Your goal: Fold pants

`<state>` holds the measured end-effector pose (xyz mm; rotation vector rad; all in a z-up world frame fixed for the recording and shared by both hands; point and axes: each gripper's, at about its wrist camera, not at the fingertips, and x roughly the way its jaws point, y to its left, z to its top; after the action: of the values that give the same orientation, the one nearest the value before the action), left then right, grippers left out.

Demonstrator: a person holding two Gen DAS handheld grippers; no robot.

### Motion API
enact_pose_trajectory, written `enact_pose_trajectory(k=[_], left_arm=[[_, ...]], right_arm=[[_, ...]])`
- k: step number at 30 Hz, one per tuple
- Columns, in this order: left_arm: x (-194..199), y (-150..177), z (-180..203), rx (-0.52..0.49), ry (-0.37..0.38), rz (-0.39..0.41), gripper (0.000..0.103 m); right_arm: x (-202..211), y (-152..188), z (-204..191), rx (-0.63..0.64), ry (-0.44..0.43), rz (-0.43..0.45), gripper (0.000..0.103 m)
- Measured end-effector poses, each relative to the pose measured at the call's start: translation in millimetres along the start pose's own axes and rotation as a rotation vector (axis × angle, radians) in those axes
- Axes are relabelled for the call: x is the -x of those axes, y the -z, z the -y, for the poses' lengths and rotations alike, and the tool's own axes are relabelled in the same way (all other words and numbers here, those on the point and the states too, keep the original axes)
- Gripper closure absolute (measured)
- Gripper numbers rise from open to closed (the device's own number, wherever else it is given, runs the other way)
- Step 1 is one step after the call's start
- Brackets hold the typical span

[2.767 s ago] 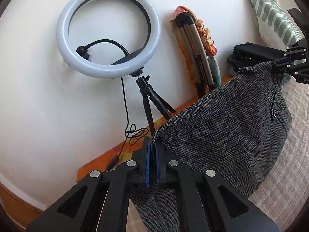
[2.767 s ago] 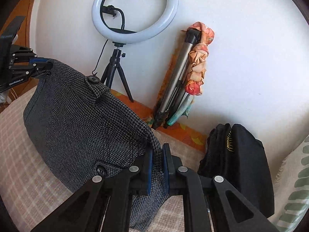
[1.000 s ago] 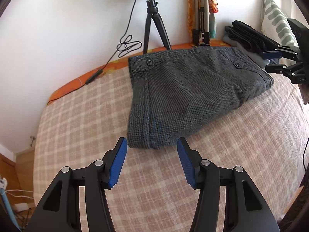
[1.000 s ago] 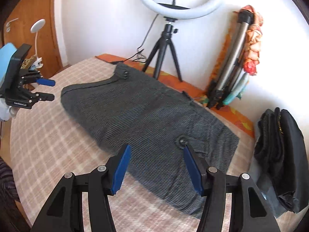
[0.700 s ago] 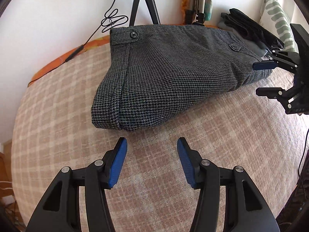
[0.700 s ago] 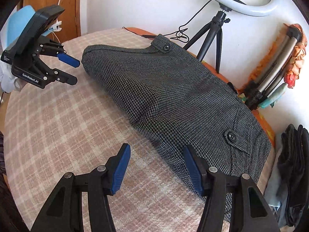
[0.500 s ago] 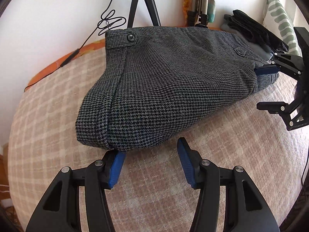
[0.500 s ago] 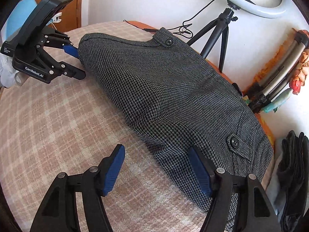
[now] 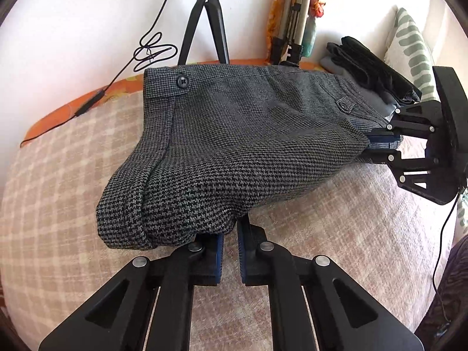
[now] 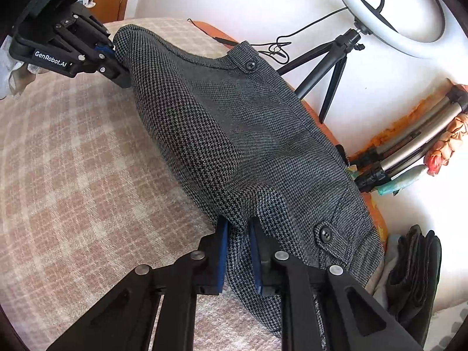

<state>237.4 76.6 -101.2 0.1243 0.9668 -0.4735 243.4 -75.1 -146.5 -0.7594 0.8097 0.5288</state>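
The grey houndstooth pants lie folded on the checked bedspread, waistband toward the wall; they also show in the right wrist view. My left gripper is shut on the pants' near folded edge and lifts it slightly. My right gripper is shut on the pants' other near edge, cloth bunched between its blue pads. Each gripper shows in the other's view: the right one, the left one.
A ring light on a black tripod stands at the wall behind the pants. A folded tripod with a floral cloth leans beside it. Folded black clothes and a striped pillow lie to the right.
Both grippers were open above the bedspread in front of the pants. They have moved in onto the pants' near edge and closed on it, raising the fold a little.
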Motion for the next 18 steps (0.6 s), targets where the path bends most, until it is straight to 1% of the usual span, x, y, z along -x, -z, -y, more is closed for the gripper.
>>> enact_pose_trajectory(k=[1, 5, 6, 7, 8, 9, 10, 11, 13, 15, 16, 18], left_arm=[[6, -1, -1, 0.001, 0.011, 0.001, 0.098], [30, -4, -3, 0.026, 0.066, -0.007, 0.099], [37, -3, -3, 0.023, 0.061, -0.005, 0.099], [42, -2, -2, 0.02, 0.049, -0.008, 0.099], [47, 1, -2, 0.014, 0.041, -0.016, 0.099], [51, 4, -2, -0.001, 0.023, -0.02, 0.099], [55, 7, -1, -0.021, -0.006, -0.018, 0.099], [60, 10, -1, -0.038, -0.032, -0.012, 0.099], [61, 9, 5, -0.06, -0.044, 0.002, 0.099], [60, 9, 18, -0.085, -0.047, 0.011, 0.097], [58, 9, 27, -0.11, -0.046, 0.015, 0.094], [51, 11, 50, -0.184, -0.019, 0.013, 0.093]], right_arm=[[3, -2, 5, -0.013, -0.004, 0.005, 0.096], [17, -8, 27, -0.076, -0.036, 0.028, 0.097], [19, -8, 31, -0.09, -0.048, 0.033, 0.096], [21, -7, 34, -0.1, -0.062, 0.032, 0.092], [22, -5, 36, -0.105, -0.071, 0.023, 0.084], [23, -3, 37, -0.111, -0.047, 0.022, 0.067], [25, 1, 36, -0.12, -0.035, 0.023, 0.063], [27, 5, 36, -0.138, -0.041, 0.018, 0.065], [33, 16, 38, -0.207, -0.069, 0.027, 0.064], [39, 31, 42, -0.309, -0.077, 0.027, 0.061], [41, 39, 45, -0.367, -0.082, 0.022, 0.046], [45, 59, 54, -0.49, -0.094, 0.018, 0.029]])
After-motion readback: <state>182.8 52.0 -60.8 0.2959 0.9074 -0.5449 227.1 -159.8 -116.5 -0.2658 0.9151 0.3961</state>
